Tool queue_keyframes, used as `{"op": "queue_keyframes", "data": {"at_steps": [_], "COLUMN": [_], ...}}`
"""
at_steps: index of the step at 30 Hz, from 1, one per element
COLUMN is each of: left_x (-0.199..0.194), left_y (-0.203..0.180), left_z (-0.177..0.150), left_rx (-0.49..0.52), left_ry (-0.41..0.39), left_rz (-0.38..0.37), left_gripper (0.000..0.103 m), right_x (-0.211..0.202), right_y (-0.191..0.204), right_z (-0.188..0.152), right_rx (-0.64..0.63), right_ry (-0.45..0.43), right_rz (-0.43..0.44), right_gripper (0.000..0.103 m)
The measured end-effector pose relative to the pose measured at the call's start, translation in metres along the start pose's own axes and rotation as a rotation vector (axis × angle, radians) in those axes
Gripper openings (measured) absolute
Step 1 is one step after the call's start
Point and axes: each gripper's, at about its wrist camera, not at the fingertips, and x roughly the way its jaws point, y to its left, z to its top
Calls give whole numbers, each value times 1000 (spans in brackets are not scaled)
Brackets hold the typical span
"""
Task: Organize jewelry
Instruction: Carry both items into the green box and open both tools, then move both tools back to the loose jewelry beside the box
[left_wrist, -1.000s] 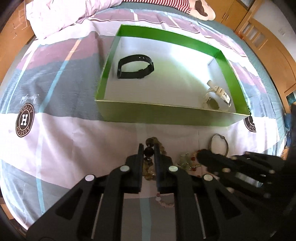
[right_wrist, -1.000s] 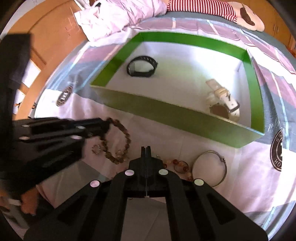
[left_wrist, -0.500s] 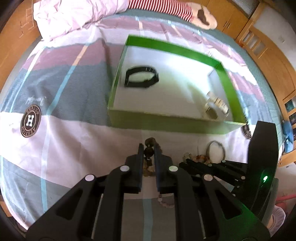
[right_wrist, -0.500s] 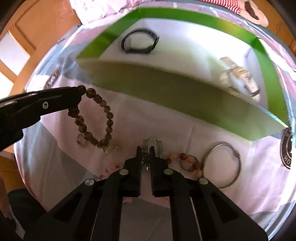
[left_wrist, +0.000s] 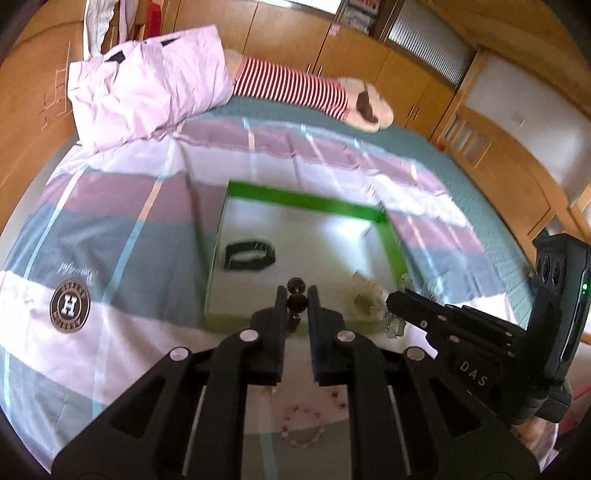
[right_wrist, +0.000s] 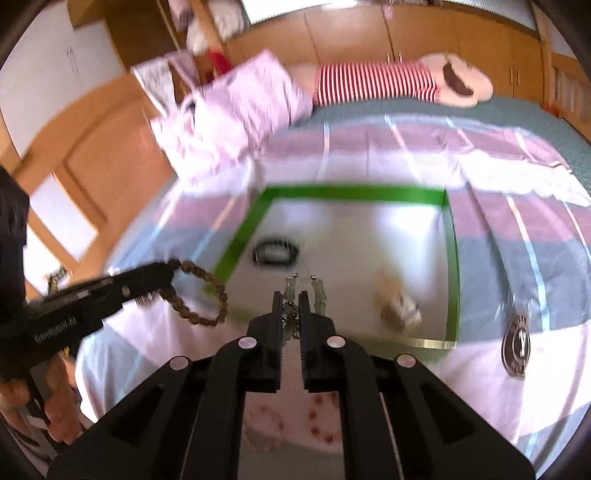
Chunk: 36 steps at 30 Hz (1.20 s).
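A green-walled box (left_wrist: 303, 199) (right_wrist: 354, 192) with a white floor lies on the bed. Inside are a black band (left_wrist: 249, 255) (right_wrist: 275, 253) and a cream watch (right_wrist: 399, 306). My left gripper (left_wrist: 296, 295) is shut on a brown bead bracelet (left_wrist: 297, 291), which hangs from it in the right wrist view (right_wrist: 207, 291), lifted near the box's front-left corner. My right gripper (right_wrist: 291, 301) is shut on a pale green drop earring pair (right_wrist: 304, 290), held above the box's front wall; it also shows in the left wrist view (left_wrist: 391, 299).
A pink bead bracelet (left_wrist: 301, 424) (right_wrist: 266, 424) lies on the striped bedsheet (left_wrist: 110, 221) below the grippers. A pink pillow (left_wrist: 147, 85) and a striped plush toy (left_wrist: 291, 88) lie at the head of the bed. Wooden cabinets surround the bed.
Both grippers have risen off the sheet and tilted up. The left lifts the brown bracelet higher; the right has picked up the green earrings and carries them over the box's front wall.
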Motion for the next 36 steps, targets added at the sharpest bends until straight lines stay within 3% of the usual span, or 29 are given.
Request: {"op": "queue_keyframes", "data": {"at_steps": [4, 13, 15, 16, 17, 19, 23, 27, 29, 32, 36], "left_x": [10, 83, 87, 85, 83, 75, 57, 61, 68, 66, 63], "left_y": [-1, 6, 7, 7, 8, 9, 13, 21, 16, 5, 3], "left_z": [19, 16, 13, 12, 11, 9, -7, -43, -63, -84, -105], "left_rx": [-22, -15, -3, 3, 7, 5, -8, -78, -54, 35, 57], "left_ry": [-49, 39, 41, 40, 39, 42, 130, 302, 376, 387, 408], "left_rz": [-11, 71, 87, 93, 94, 103, 85, 59, 38, 74, 75], "left_gripper": [11, 11, 17, 28, 31, 33, 40, 40, 38, 39, 42], "right_x": [14, 79, 80, 75, 71, 56, 35, 35, 43, 49, 51], "right_y": [-6, -25, -24, -23, -23, -20, -15, -15, -18, -23, -23], "right_z": [17, 8, 5, 6, 7, 8, -4, -37, -55, -74, -84], "right_rx": [-4, 35, 28, 29, 32, 35, 31, 15, -1, -13, -19], "right_ry": [-20, 113, 131, 127, 120, 104, 168, 309, 380, 430, 467], "right_rz": [-4, -74, -89, -82, -80, -68, -19, -31, -51, -87, -94], "right_gripper": [8, 9, 17, 27, 39, 40, 40, 40, 29, 28, 28]}}
